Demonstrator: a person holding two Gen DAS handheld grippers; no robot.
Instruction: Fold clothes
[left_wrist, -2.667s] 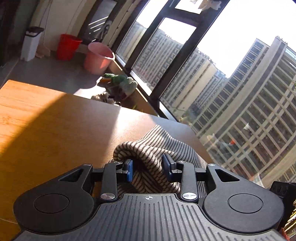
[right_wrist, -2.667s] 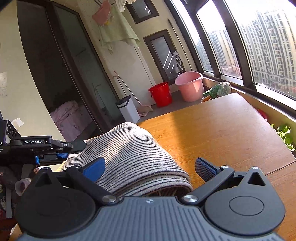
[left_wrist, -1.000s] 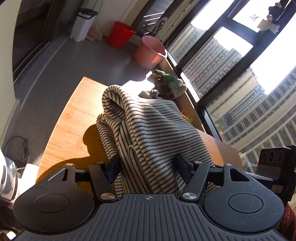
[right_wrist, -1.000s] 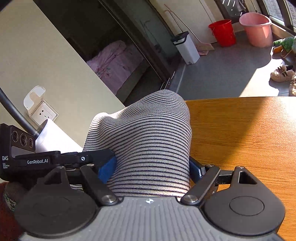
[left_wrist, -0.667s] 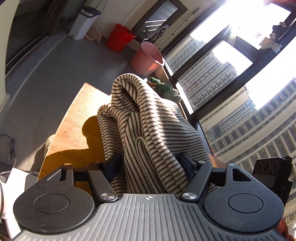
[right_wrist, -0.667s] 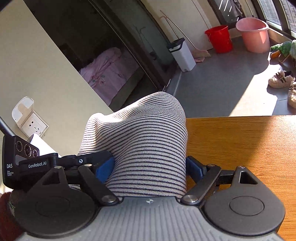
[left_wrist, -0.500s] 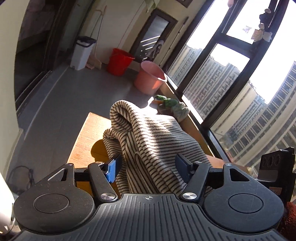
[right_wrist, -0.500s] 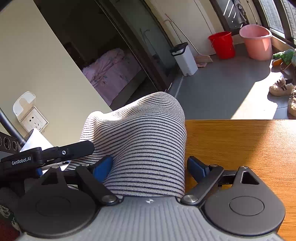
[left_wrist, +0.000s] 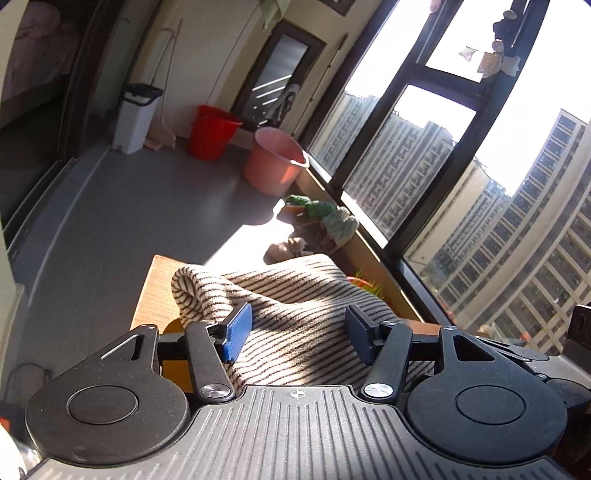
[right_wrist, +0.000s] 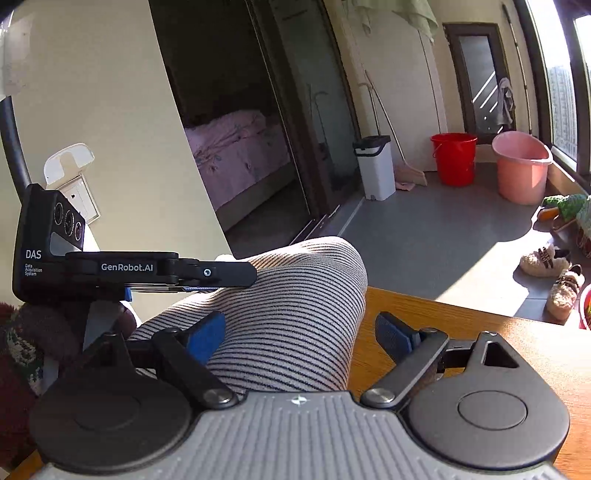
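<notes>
Striped garment btwn open fingers

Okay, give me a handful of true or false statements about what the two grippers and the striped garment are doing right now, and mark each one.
1. The striped garment lies on a wooden table. True.
2. The left gripper is clamped shut on the cloth. False: its jaws stand apart, with the cloth between them.
3. The right gripper is open. True.
4. The garment is plain red. False: it is cream with dark stripes.
5. A pink bucket stands on the floor beside a red bucket. True.
</notes>
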